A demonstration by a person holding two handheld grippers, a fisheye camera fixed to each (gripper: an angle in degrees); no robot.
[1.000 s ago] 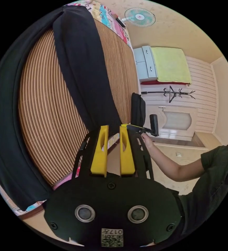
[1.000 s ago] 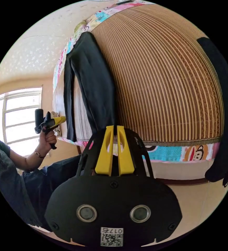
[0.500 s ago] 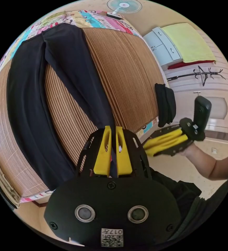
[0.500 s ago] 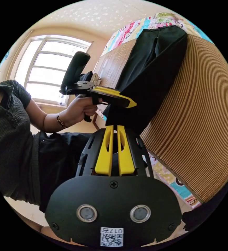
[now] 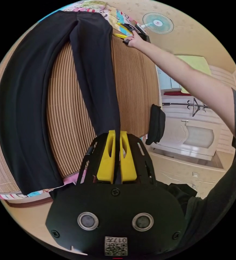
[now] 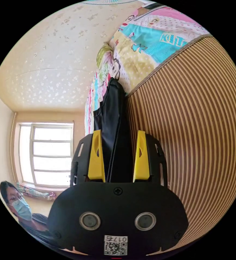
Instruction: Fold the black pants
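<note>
Black cloth of the pants (image 5: pixel 31 108) lay spread in a long V over the striped bamboo mat (image 5: pixel 66 113) on the bed, both legs running from the upper part of the left gripper view down toward its lower edge. We held the left tongs (image 5: pixel 117 135) pressed together on the hem of the nearer leg, at the centre of that view, as we had half a second before. The change was on the other side: our right tongs (image 5: pixel 122 31), which had hung close beside the left ones a moment earlier, had reached to the far end of the garment, at the top of the left gripper view, by the cartoon-print bedsheet (image 6: pixel 150 40). In the right gripper view those tongs (image 6: pixel 118 135) stood with jaws apart, the waist end of the pants (image 6: pixel 115 122) lying between them but not yet pinched. We judged that we were setting up a hold on both ends of one leg, so that it could be carried over onto the other; the fold itself had not begun. A second dark bundle (image 5: pixel 156 124) hung off the bed edge at right.
</note>
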